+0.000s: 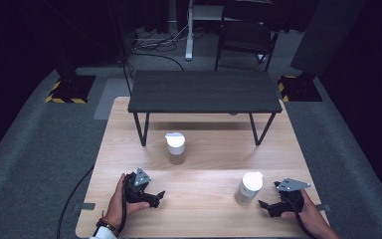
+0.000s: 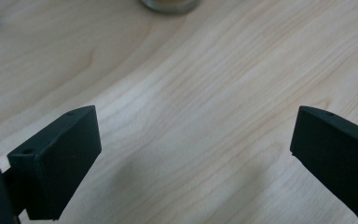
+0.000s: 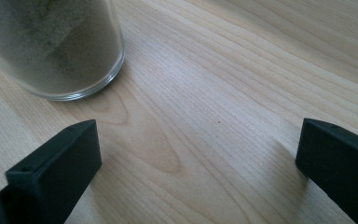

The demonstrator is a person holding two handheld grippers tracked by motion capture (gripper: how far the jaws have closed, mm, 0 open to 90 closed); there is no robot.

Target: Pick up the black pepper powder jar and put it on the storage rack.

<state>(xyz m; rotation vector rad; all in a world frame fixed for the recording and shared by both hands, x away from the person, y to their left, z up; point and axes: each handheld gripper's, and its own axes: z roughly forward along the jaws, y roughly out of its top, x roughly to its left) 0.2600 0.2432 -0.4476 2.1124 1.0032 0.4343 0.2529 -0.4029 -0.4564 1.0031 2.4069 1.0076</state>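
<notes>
Resting tongs (image 1: 160, 195) on pale wood table (image 1: 204, 149), dark room

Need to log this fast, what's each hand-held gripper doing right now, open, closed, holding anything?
Left hand-held gripper: open, holding nothing.
Right hand-held gripper: open, holding nothing, beside the jar.

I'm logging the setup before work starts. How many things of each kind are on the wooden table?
Jars with white lids: 2
Black shelf: 1
Grippers: 2, left and right
Total: 5
</notes>
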